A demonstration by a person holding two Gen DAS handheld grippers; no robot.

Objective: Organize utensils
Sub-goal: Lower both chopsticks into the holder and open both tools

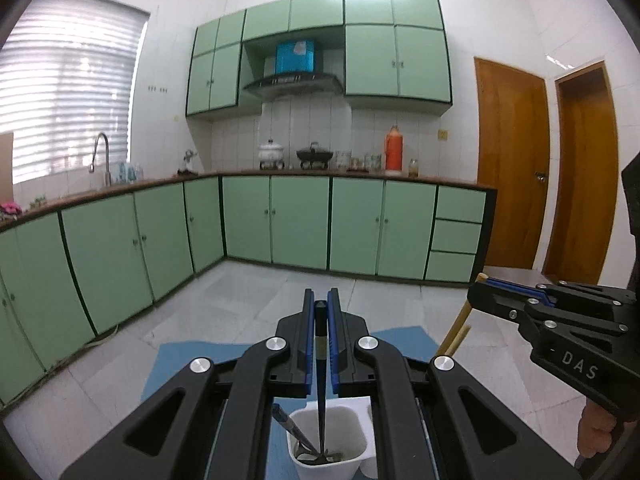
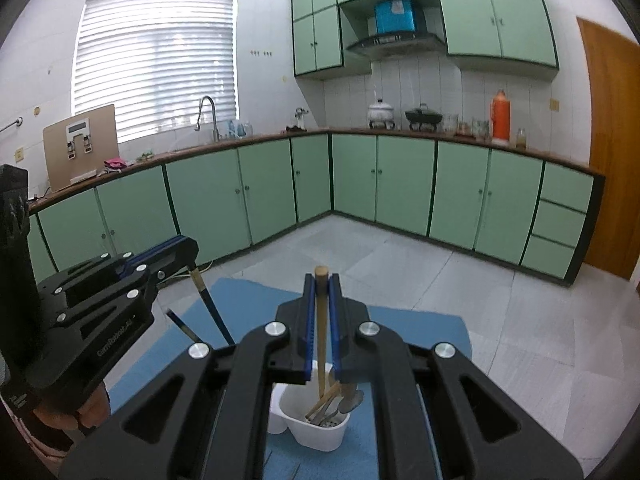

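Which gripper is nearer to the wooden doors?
Right. The right gripper, clamping a wooden handle, is on the doors' side; the left gripper, clamping a dark handle, is beside it, toward the window.

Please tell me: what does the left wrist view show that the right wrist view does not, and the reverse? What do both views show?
Only the left wrist view: the second brown door and the black-handled utensil seen along the left gripper, its end down in the white holder.

Only the right wrist view: the brown board on the counter, and the wooden-handled utensil seen along the right gripper.

Both: green cabinets, the faucet, the orange flask, the blue mat, and both grippers shut on handles.
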